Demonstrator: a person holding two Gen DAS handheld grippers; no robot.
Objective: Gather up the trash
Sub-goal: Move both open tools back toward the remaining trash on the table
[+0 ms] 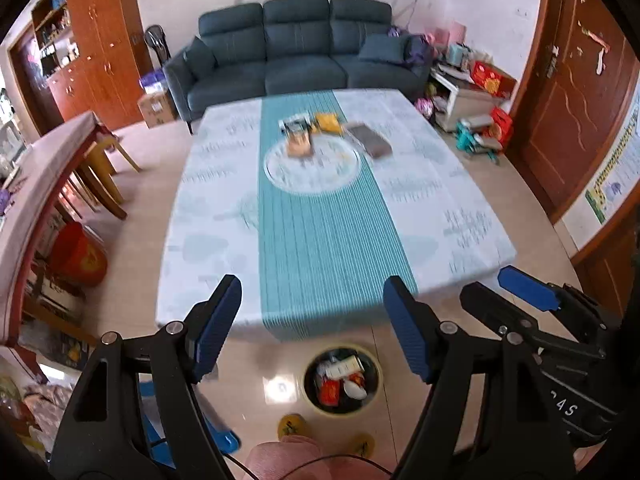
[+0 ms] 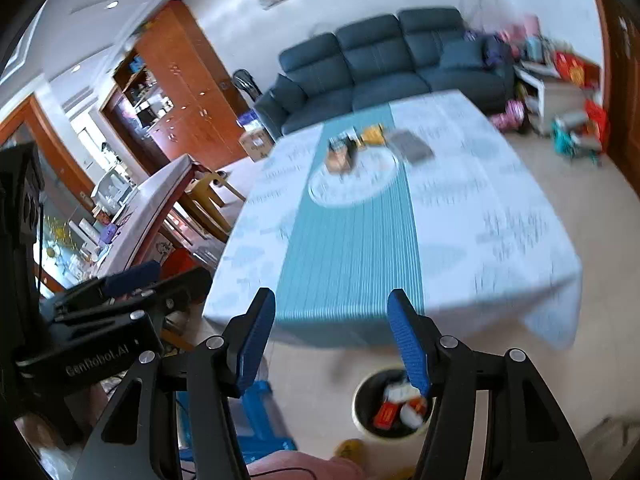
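Two hand-held grippers hang side by side above a living-room floor, both tilted down toward a low table. The left gripper (image 1: 312, 320) has its blue-padded jaws spread wide with nothing between them. The right gripper (image 2: 332, 340) is also parted and empty, its jaws somewhat narrower.

Just below them on the tiled floor stands a round trash bin (image 1: 341, 379) with a pale rim, holding red and white wrappers.

Beyond it is the table (image 1: 460, 208), draped in a white cloth with a teal striped runner. At the far end of the runner lie a round white mat (image 1: 312, 168), a small orange-brown box (image 1: 299, 145), a yellow packet (image 1: 329, 122) and a grey pouch (image 1: 370, 139), all blurred.

A dark blue sofa (image 1: 296, 44) stands behind the table.
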